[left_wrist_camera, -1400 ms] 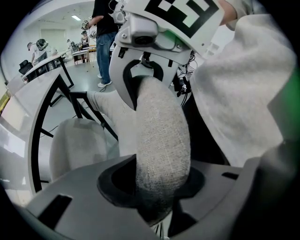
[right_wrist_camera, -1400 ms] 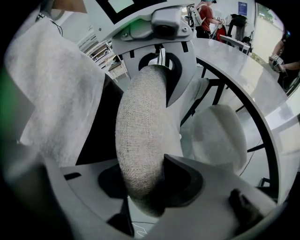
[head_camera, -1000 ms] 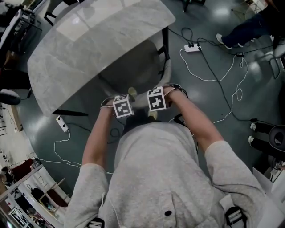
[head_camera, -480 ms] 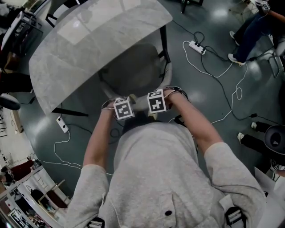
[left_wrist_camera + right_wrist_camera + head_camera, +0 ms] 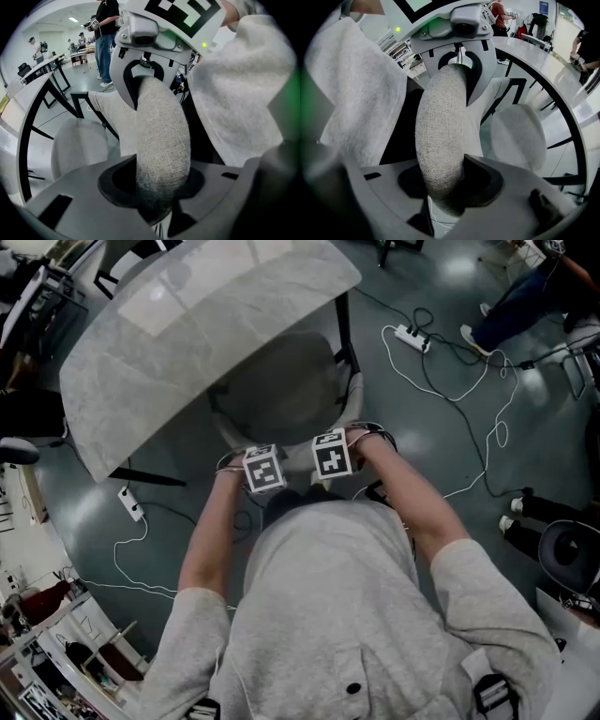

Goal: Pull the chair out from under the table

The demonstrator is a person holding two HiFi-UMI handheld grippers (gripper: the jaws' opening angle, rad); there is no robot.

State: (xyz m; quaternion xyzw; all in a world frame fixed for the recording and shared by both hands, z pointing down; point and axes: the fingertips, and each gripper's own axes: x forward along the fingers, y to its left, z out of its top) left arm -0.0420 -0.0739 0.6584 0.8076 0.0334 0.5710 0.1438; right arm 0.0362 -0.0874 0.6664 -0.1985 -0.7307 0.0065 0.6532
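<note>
Here, the left gripper (image 5: 151, 187) is closed on the padded top edge of the chair back (image 5: 161, 136). In the left gripper view the grey fabric edge fills the space between the two jaws and they press on it from both sides. The right gripper (image 5: 443, 185) grips the same edge in the same way, just beside the left one. Its jaws are partly apart only because the thick padding sits between them. In the head view the two marker cubes are side by side in front of the person's chest, and both forearms reach down to them.

The chair (image 5: 286, 395) stands on the grey floor (image 5: 441, 456) between the person and the table (image 5: 187, 324). The far part of its round grey seat is under the curved edge of the white table top, and the near part is out in the open. A black table leg (image 5: 349, 329) stands just beside the seat on the right.

On the floor to the right lies a white power strip (image 5: 412, 337) with a long white cable (image 5: 448, 397). Another person's legs (image 5: 511, 306) show near the upper right corner.
</note>
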